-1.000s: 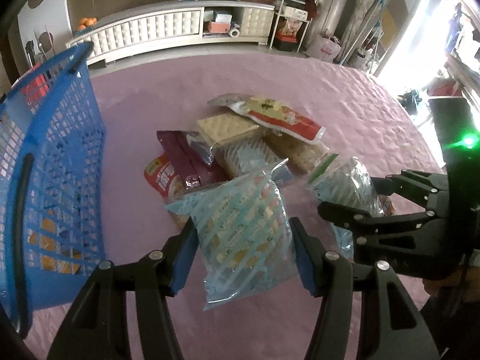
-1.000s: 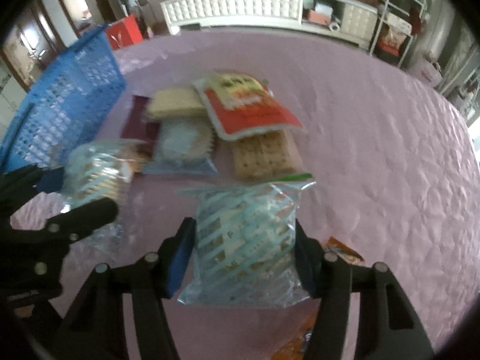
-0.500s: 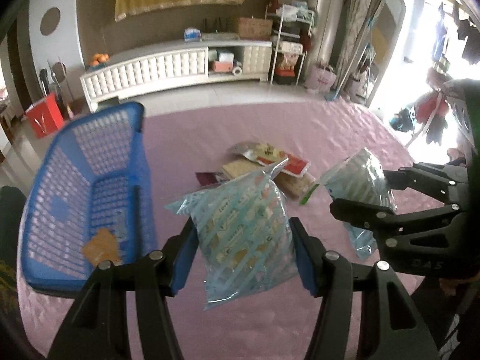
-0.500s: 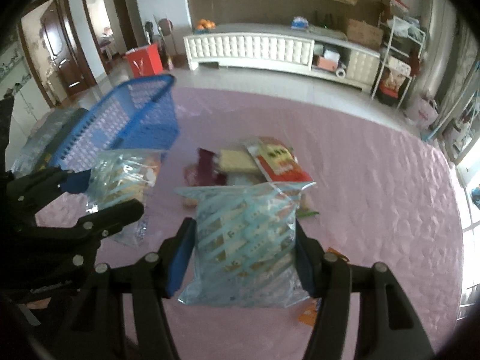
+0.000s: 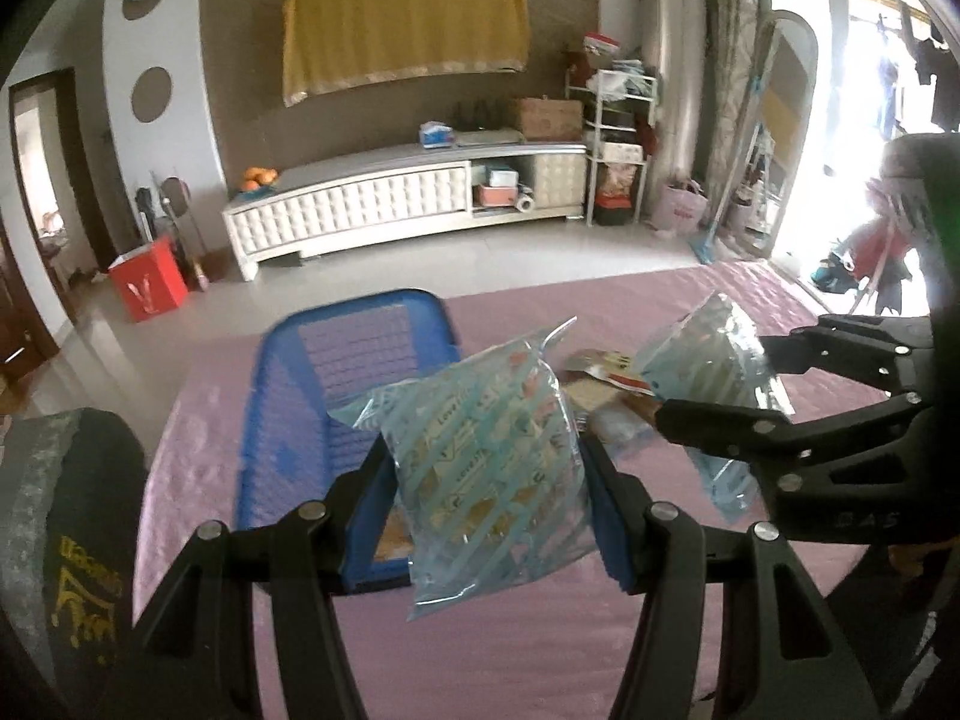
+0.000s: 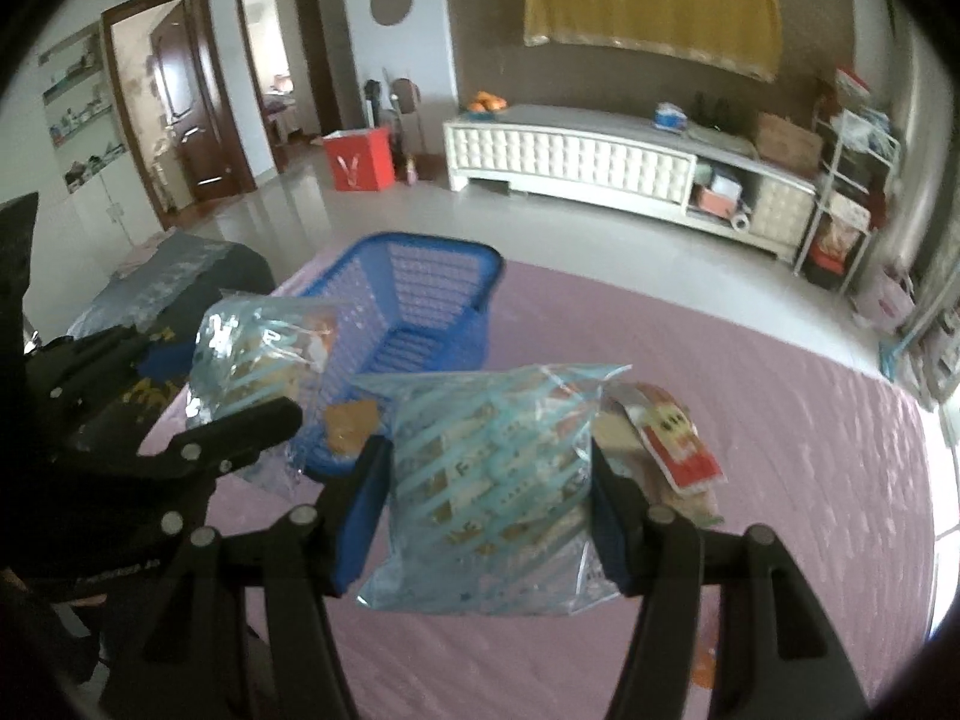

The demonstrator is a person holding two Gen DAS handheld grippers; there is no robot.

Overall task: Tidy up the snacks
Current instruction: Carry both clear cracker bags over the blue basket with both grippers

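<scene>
The left tongs (image 5: 489, 498) are clenched on a clear bag of biscuits with pale blue stripes (image 5: 492, 468), their blue pads pressing its two sides, and the bag hangs in the air above the pink-covered table (image 5: 480, 648). The right tongs (image 6: 489, 504) grip a second blue-striped bag (image 6: 486, 480) in the same way, pinched from both sides and lifted clear of the cloth. Seen from the left tongs, the right tongs (image 5: 714, 384) hang just to the right with their bag (image 5: 702, 360) sticking out ahead of the fingers; seen from the right tongs, the left tongs (image 6: 240, 384) sit to the left with their bag (image 6: 258, 360) raised in front of the basket. The blue plastic basket (image 5: 282, 372) stands on the table ahead of and below the left tongs, partly hidden behind the held bag, with an orange-brown snack pack (image 6: 351, 423) lying on its floor. Ahead of the right tongs and a little to their right, the remaining snacks lie in a loose pile on the cloth, topped by a red and white packet (image 6: 678, 444). A dark sleeve with yellow lettering (image 5: 66, 546) fills the near left of the left tongs' view.
</scene>
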